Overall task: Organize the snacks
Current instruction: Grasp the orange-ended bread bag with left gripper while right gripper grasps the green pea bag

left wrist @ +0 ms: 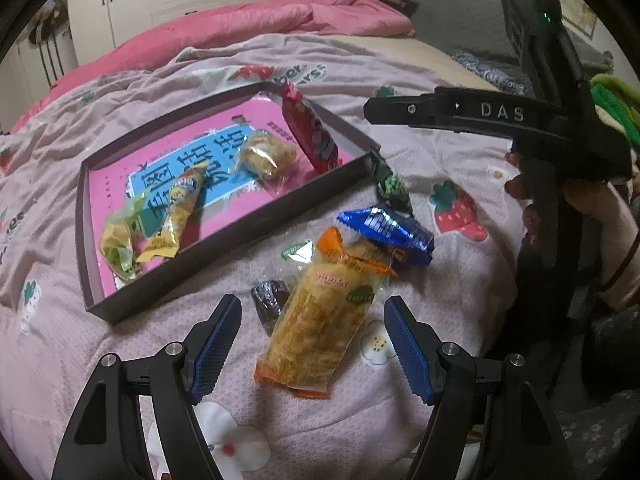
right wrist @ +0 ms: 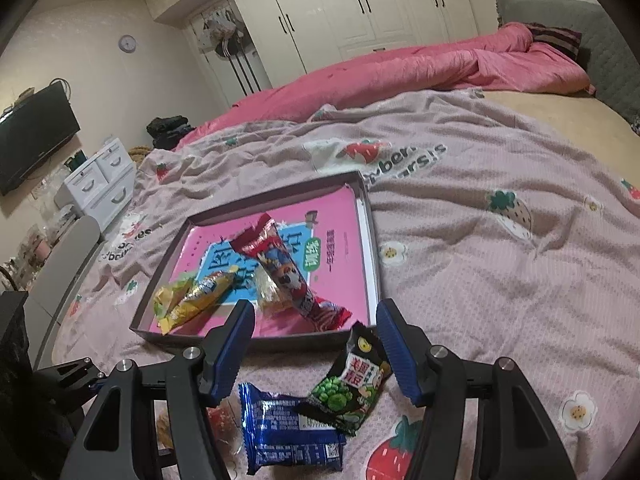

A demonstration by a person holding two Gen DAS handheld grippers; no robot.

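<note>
A dark tray with a pink floor lies on the bed and holds a red packet, a clear biscuit pack and yellow packets. Outside it lie an orange cracker pack, a small dark candy, a blue packet and a green-black packet. My left gripper is open around the orange pack and dark candy. My right gripper is open above the green-black packet and blue packet, at the tray's near wall; it shows from the side in the left wrist view.
A pink strawberry-print sheet covers the bed, with a pink quilt at the far side. White wardrobes, a wall TV and a white drawer unit stand beyond the bed. Green cloth lies at right.
</note>
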